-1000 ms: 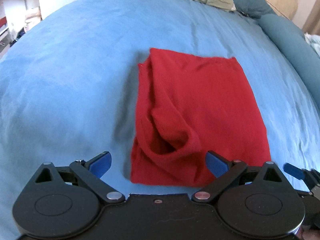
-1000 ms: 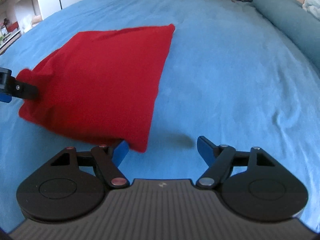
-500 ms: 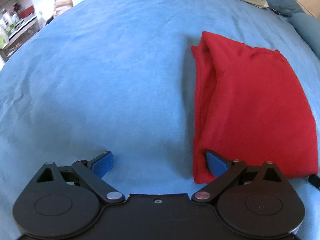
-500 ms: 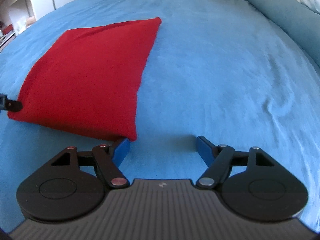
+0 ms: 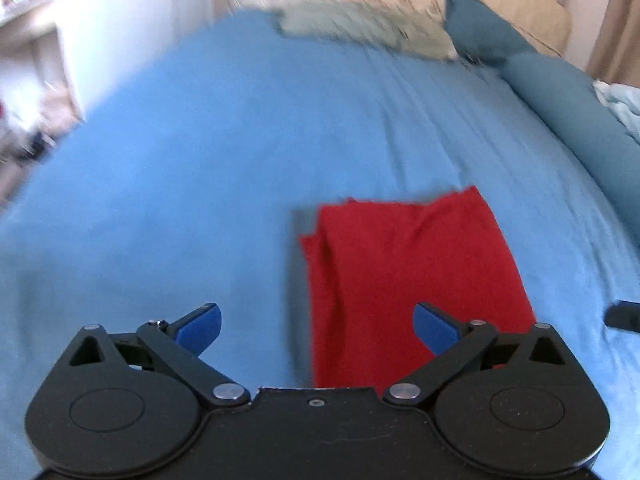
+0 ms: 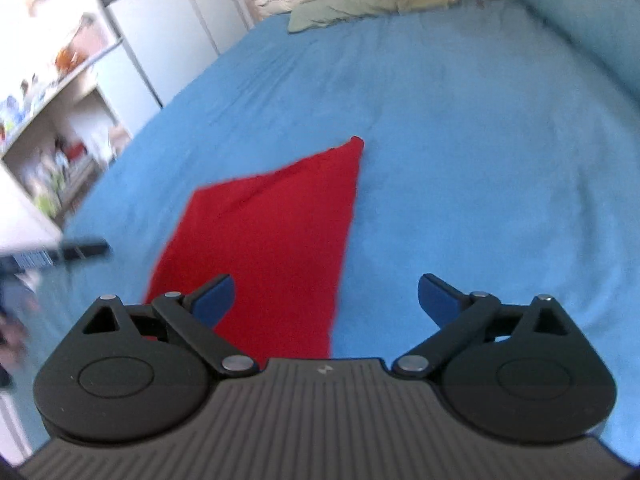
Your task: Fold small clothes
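Note:
A folded red garment (image 5: 412,268) lies flat on the blue bed cover (image 5: 200,184). In the left wrist view it sits ahead and to the right, its near edge under the right finger. My left gripper (image 5: 316,326) hangs above the bed, open, with nothing between its blue pads. In the right wrist view the red garment (image 6: 272,236) lies ahead to the left. My right gripper (image 6: 326,300) is lifted clear of the cloth; its jaws are opening wide and hold nothing. The other gripper's tip (image 6: 82,250) shows blurred at the left.
Pillows (image 5: 360,28) and a teal bolster (image 5: 568,100) lie at the head and right side of the bed. White shelves with clutter (image 6: 52,120) and a cupboard (image 6: 168,32) stand past the bed's left edge. Light blue bedding (image 5: 620,100) sits far right.
Both grippers have risen and drawn back from the garment, which now lies flat and folded. The right jaws have widened. Both views tilted up, showing more of the room.

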Demonstrator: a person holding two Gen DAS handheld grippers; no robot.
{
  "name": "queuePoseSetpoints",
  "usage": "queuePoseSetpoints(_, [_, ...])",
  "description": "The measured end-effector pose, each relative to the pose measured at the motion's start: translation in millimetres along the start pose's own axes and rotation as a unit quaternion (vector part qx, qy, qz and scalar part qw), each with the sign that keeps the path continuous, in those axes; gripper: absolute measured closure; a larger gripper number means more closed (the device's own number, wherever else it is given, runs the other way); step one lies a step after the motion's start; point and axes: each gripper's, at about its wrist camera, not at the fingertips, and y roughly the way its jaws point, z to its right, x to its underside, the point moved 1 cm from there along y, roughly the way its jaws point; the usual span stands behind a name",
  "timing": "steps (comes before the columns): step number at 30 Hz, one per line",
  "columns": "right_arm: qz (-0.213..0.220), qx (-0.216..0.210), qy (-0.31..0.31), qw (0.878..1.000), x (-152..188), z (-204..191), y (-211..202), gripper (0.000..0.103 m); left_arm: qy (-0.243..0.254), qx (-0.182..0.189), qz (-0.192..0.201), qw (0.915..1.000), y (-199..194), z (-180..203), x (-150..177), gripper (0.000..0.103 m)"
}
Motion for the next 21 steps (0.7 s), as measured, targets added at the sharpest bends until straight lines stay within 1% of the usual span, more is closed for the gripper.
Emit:
queuePoseSetpoints(2, [-0.017, -0.013, 0.021, 1.0, -9, 4, 25, 0.0, -0.019, 0.027, -0.028, 0.9991, 27, -9, -2, 0.003])
queuePoseSetpoints(4, [-0.036, -0.023, 0.037, 0.998, -14, 7, 47, 0.0, -0.041, 0.045, -0.047, 0.9971, 45, -17, 1, 0.012])
queuePoseSetpoints(5, [-0.044, -0.026, 0.043, 0.998, -13, 8, 58, 0.0, -0.053, 0.05, -0.054, 0.9959, 53, -19, 3, 0.014])
queuePoseSetpoints(6, [-0.052, -0.029, 0.047, 0.997, -11, 8, 68, 0.0, -0.062, 0.051, -0.057, 0.9952, 54, -20, 3, 0.02])
queuePoseSetpoints(8, [-0.062, -0.036, 0.047, 0.996, -5, 7, 80, 0.0, -0.072, 0.066, -0.056, 0.9936, 60, -19, 6, 0.022])
queuePoseSetpoints(9, [-0.065, -0.035, 0.045, 0.996, -2, 5, 84, 0.0, -0.073, 0.069, -0.056, 0.9934, 61, -16, 6, 0.023])
queuePoseSetpoints(12, [-0.074, -0.033, 0.04, 0.996, 1, 2, 96, 0.0, -0.061, 0.082, -0.067, 0.9925, 75, -7, 7, 0.034])
queuePoseSetpoints(14, [-0.078, -0.03, 0.045, 0.995, 2, 3, 101, 0.0, -0.057, 0.084, -0.068, 0.9925, 78, -4, 8, 0.035])
queuePoseSetpoints(16, [-0.088, -0.03, 0.054, 0.994, 2, 5, 107, 0.006, -0.064, 0.087, -0.065, 0.992, 83, -3, 7, 0.033])
queuePoseSetpoints(19, [-0.098, -0.037, 0.059, 0.993, 4, 6, 113, 0.007, -0.077, 0.092, -0.063, 0.9908, 87, -6, 10, 0.033])
queuePoseSetpoints(21, [-0.098, -0.039, 0.061, 0.993, 4, 6, 115, 0.007, -0.075, 0.094, -0.061, 0.9909, 88, -6, 9, 0.033])
